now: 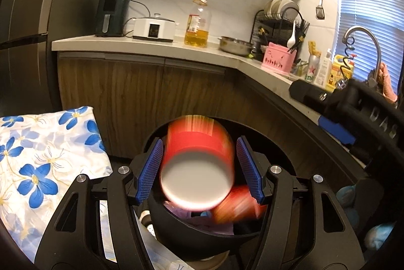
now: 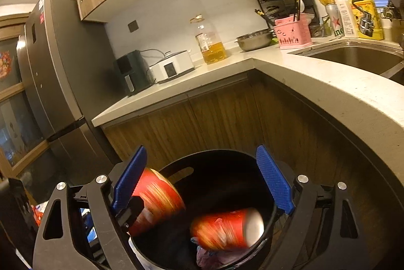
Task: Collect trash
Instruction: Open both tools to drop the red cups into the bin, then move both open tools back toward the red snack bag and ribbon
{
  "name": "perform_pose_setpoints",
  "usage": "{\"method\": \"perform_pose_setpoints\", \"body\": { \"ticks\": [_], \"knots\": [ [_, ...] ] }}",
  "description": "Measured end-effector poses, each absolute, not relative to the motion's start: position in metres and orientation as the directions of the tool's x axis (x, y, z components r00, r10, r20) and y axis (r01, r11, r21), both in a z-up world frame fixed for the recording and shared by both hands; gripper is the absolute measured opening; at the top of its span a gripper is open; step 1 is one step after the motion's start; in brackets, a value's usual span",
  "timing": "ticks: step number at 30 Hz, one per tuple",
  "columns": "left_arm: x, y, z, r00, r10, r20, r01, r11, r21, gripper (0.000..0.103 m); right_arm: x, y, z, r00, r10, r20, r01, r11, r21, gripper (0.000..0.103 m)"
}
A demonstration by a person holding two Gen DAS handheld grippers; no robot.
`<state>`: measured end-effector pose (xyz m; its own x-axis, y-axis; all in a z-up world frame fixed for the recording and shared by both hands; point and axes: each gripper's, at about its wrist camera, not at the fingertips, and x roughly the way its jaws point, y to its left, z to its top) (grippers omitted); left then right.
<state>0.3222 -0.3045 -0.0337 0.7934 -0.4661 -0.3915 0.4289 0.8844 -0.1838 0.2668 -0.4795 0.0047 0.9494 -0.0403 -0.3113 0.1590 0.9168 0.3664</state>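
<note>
- Two red cups are blurred with motion over a black bin, which suggests both grippers were brought above its mouth to drop trash straight in.
- Left of the left gripper [image 1: 199,169] lies a blue-flowered cloth [image 1: 48,158]; only the left wrist view shows it.
- Between the left gripper's blue pads [image 1: 149,171], the first red cup [image 1: 197,163] shows its pale base toward the camera. The jaws stand wider than the cup, with gaps on both sides, so I judge it released and falling toward the bin [image 1: 202,242] directly below.
- Beyond it to the right, the second red cup [image 1: 240,204] is only a smear in this view.
- From the right gripper [image 2: 204,184], the jaws gape wide with nothing held between them. The bin's rim [image 2: 267,227] sits just beneath.
- Only the right wrist view shows the second cup [image 2: 227,229] lying on its side inside the bin, above a crumpled purple bag [image 2: 212,257].
- Right of that gripper, the countertop [image 2: 328,90] and sink [image 2: 353,57] appear; the sink basin is visible only here.
</note>
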Motion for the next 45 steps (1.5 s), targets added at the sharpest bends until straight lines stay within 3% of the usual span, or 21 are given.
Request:
{"method": "perform_pose_setpoints", "body": {
  "ticks": [15, 30, 45],
  "knots": [
    [0.294, -0.263, -0.029, 0.834, -0.378, -0.402, 0.333, 0.926, -0.181, 0.08, 0.238, -0.456, 0.009, 0.948, -0.078, -0.309, 0.169, 0.945, 0.279, 0.086],
    [0.242, -0.193, -0.018, 0.902, -0.163, -0.399, 0.135, 0.986, -0.098, 0.084, 0.203, -0.396, 0.009, 0.956, -0.033, -0.292, 0.104, 0.968, 0.23, 0.086],
    [0.193, -0.096, -0.023, 0.916, -0.007, -0.401, -0.034, 0.995, -0.095, 0.084, 0.188, -0.315, -0.009, 0.948, 0.078, -0.309, -0.003, 0.972, 0.235, 0.086]
  ]
}}
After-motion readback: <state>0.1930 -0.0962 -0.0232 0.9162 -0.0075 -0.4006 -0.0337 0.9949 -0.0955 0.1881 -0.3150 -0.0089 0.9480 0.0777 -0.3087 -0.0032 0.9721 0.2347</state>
